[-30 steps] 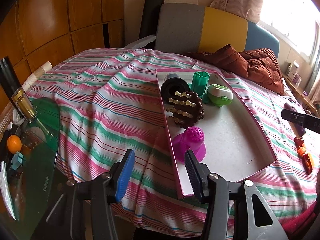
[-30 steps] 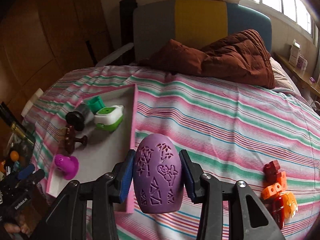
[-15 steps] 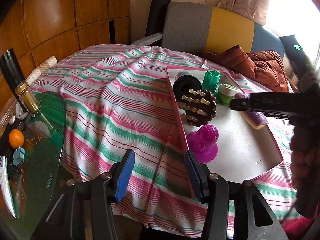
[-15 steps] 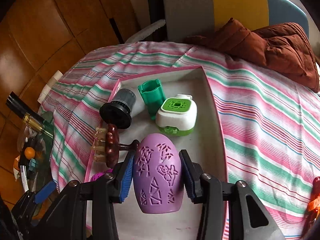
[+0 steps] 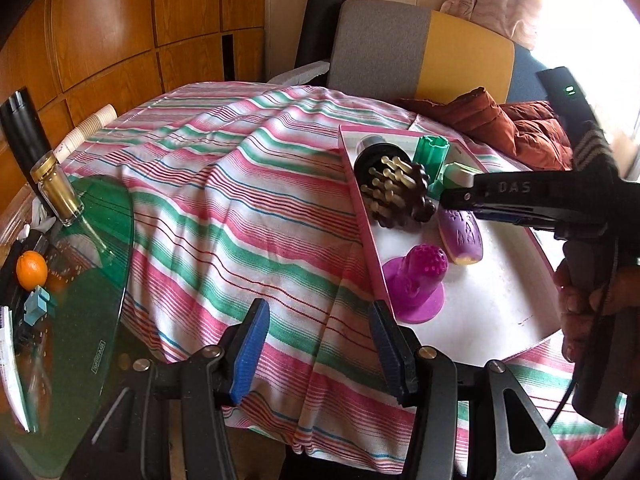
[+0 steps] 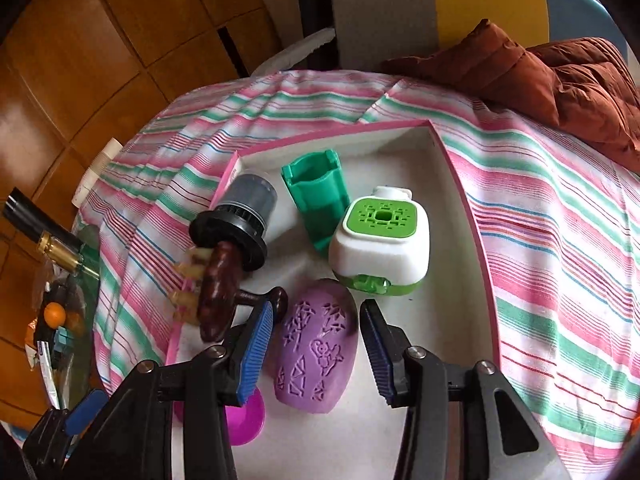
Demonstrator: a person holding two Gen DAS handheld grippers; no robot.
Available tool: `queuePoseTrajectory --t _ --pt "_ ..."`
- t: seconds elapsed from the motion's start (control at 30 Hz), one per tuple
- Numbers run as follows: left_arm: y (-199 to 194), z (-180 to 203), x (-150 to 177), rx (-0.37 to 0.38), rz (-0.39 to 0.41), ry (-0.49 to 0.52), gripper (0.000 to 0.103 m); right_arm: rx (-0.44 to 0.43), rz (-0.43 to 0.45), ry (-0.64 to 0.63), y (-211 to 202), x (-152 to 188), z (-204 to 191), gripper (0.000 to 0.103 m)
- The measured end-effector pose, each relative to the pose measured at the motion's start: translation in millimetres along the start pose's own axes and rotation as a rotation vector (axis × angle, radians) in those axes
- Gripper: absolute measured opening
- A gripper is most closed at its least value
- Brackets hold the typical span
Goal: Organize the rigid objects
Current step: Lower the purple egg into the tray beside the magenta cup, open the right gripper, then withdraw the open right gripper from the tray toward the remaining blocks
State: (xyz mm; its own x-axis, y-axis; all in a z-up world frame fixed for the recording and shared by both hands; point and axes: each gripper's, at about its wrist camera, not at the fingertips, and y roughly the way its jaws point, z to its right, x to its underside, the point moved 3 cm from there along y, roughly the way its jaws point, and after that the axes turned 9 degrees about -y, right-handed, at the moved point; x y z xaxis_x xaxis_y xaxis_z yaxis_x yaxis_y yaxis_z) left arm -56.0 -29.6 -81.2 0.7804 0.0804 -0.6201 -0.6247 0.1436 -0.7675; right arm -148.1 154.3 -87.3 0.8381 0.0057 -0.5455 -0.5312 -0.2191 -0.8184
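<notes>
The right gripper [image 6: 316, 344], jaws now opening, has carried the purple carved egg [image 6: 316, 344] over and set it in the pink-rimmed tray [image 6: 460, 184] at the green-and-white case's [image 6: 380, 248] six o'clock, so another object is stowed; the left gripper [image 5: 320, 344] hangs empty, parted.

Left tongs [image 5: 318, 350] empty above striped cloth [image 5: 240, 220]; purple egg [image 5: 460, 236] in tray [image 5: 500, 320].

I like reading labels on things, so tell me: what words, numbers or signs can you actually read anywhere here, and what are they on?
"DAS": raised letters on the side of the right claw, seen from the left camera.
Small sticker on the green glass table: print too small to read.
Purple egg-shaped case: only carved pictures and triangles, no words.
White paper at the left edge: blurred, unreadable.
Green-and-white box: cut-out pattern only, no text.
</notes>
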Motion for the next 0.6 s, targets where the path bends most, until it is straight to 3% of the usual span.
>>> queuePoseTrajectory --t 0.33,0.6 --pt "-12.6 4.7 -1.7 0.000 0.029 0.020 0.053 0.058 0.117 -0.085 -49.5 10.0 -10.2 0.047" --pt "-18.4 13.0 -0.1 0.009 0.035 0.043 0.053 0.106 0.164 -0.090 -84.4 32.2 6.1 0.047"
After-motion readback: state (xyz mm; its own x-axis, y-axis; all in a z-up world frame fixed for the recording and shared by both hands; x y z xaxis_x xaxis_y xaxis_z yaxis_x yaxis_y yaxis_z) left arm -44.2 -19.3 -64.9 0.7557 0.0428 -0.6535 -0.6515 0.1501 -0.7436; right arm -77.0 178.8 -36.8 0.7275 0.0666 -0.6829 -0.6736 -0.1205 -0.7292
